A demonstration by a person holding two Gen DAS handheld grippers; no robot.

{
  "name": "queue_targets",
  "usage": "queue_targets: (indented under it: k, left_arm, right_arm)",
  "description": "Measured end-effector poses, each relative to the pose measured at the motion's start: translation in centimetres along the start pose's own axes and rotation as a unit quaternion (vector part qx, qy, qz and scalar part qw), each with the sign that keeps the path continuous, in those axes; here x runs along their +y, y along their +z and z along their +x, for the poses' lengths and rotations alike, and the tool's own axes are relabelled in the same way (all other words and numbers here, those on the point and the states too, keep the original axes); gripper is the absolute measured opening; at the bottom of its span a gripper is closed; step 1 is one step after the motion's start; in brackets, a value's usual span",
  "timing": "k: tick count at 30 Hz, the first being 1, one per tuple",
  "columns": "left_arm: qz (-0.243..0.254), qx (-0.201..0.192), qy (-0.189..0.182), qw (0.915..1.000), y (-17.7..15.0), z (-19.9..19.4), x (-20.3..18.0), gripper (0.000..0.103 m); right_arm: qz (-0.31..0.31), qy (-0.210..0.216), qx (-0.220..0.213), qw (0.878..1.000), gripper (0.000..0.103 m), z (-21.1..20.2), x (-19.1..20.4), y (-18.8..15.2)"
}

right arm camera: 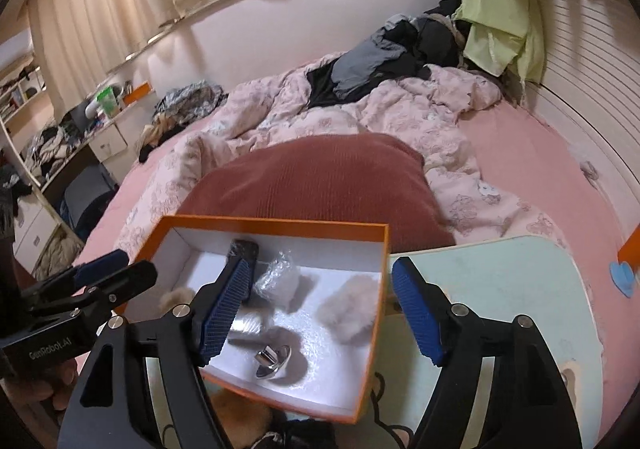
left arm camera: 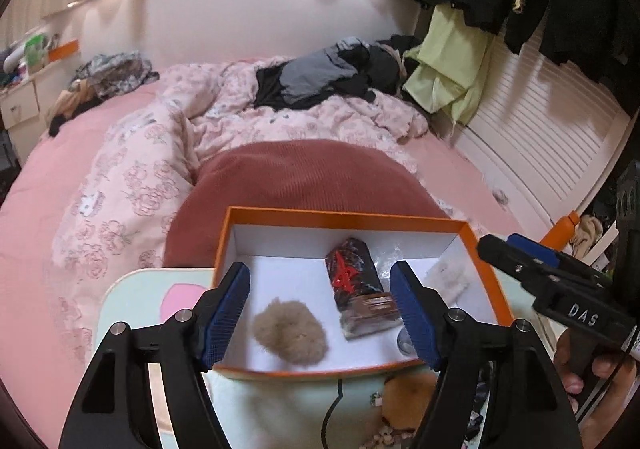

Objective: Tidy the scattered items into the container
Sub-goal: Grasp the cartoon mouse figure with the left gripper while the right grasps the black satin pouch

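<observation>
An orange box (left arm camera: 344, 217) with a white inside stands on a pale green tray table (left arm camera: 132, 297) on the bed. In it lie a tan fluffy pompom (left arm camera: 289, 331), a black pouch with a red mark (left arm camera: 353, 269), a white fluffy piece (left arm camera: 447, 276) and a crinkled clear bag (right arm camera: 277, 280). The right wrist view also shows the box (right arm camera: 280, 224) and a shiny metal knob (right arm camera: 273, 364) inside it. My left gripper (left arm camera: 323, 313) is open and empty over the box's near edge. My right gripper (right arm camera: 320, 313) is open and empty over the box's right side.
A red-brown cushion (left arm camera: 304, 177) lies just behind the box. A flowered pink duvet (left arm camera: 168, 153) and dark clothes (left arm camera: 328, 73) cover the bed. An orange-brown fluffy item (left arm camera: 408, 397) and small bits lie on the tray table in front of the box.
</observation>
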State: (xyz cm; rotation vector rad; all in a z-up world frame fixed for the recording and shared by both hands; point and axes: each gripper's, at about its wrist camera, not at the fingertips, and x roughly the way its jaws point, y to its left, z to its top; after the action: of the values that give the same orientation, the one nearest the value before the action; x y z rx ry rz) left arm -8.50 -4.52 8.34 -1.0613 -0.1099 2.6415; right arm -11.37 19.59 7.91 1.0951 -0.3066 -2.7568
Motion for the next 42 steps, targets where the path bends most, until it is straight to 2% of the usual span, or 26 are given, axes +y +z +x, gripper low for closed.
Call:
queue_targets:
  k: [5, 9, 14, 19, 21, 22, 23, 24, 26, 32, 33, 34, 35, 36, 39, 42]
  left_arm:
    - [-0.006, -0.006, -0.006, 0.9999, -1.3, -3.1, 0.1, 0.075]
    - [0.001, 0.017, -0.014, 0.9998, -4.5, -4.5, -0.9, 0.078]
    - [0.007, 0.077, -0.020, 0.9968, -9.9, -4.1, -2.3, 0.078]
    - [0.007, 0.120, 0.013, 0.9927, -14.5, -2.9, -2.5, 0.078]
    - [0.030, 0.101, 0.047, 0.9933, -15.5, -2.9, -2.8, 0.087]
    - [0.042, 0.108, 0.063, 0.9912, -15.9, -2.5, -2.9, 0.092]
    - [0.060, 0.105, 0.077, 0.9897, -16.3, -2.3, -3.2, 0.096]
    - [0.060, 0.098, 0.072, 0.9907, -16.6, -2.2, -3.2, 0.097]
    - [0.055, 0.088, 0.074, 0.9919, -16.9, -2.2, -3.1, 0.101]
    - [0.049, 0.086, 0.077, 0.9921, -16.9, -2.2, -2.7, 0.100]
    - [0.041, 0.077, 0.081, 0.9929, -16.7, -2.5, -2.6, 0.099]
    - [0.037, 0.067, 0.083, 0.9936, -16.5, -3.0, -2.8, 0.094]
    - [0.031, 0.054, 0.079, 0.9949, -16.5, -3.6, -2.7, 0.086]
    - [0.027, 0.045, 0.062, 0.9967, -16.4, -4.1, -2.9, 0.084]
    - [0.023, 0.030, 0.001, 0.9993, -15.8, -5.1, -4.0, 0.083]
    - [0.052, 0.026, -0.033, 0.9977, -15.2, -5.1, -6.3, 0.079]
  right_arm:
    - [-0.017, -0.012, -0.024, 1.000, 0.075, -3.4, 0.4, -0.5]
    - [-0.035, -0.026, -0.024, 0.999, 0.075, -5.9, 1.0, -3.0]
    - [-0.040, -0.040, 0.025, 0.998, 0.075, -6.5, 0.7, -8.4]
    - [-0.036, -0.058, 0.071, 0.995, 0.075, -6.2, 0.0, -12.8]
    - [-0.037, -0.074, 0.081, 0.993, 0.075, -5.9, -0.2, -13.9]
    - [-0.037, -0.081, 0.093, 0.992, 0.075, -5.4, -0.5, -14.6]
    - [-0.042, -0.089, 0.092, 0.991, 0.081, -5.2, -0.6, -15.0]
    - [-0.057, -0.111, 0.084, 0.989, 0.087, -5.1, -0.5, -15.5]
    - [-0.059, -0.114, 0.073, 0.989, 0.093, -4.8, -0.6, -16.0]
    - [-0.056, -0.118, 0.068, 0.989, 0.096, -4.2, -1.2, -16.1]
    - [-0.056, -0.118, 0.068, 0.989, 0.096, -4.2, -1.3, -16.1]
    - [-0.056, -0.118, 0.067, 0.989, 0.096, -4.2, -1.3, -16.0]
    - [-0.056, -0.118, 0.067, 0.989, 0.096, -4.1, -1.5, -16.0]
    - [-0.056, -0.118, 0.067, 0.989, 0.096, -4.3, -1.4, -15.8]
    - [-0.055, -0.117, 0.063, 0.990, 0.096, -4.8, -1.3, -16.1]
    - [-0.050, -0.123, 0.060, 0.989, 0.096, -5.1, -1.1, -16.3]
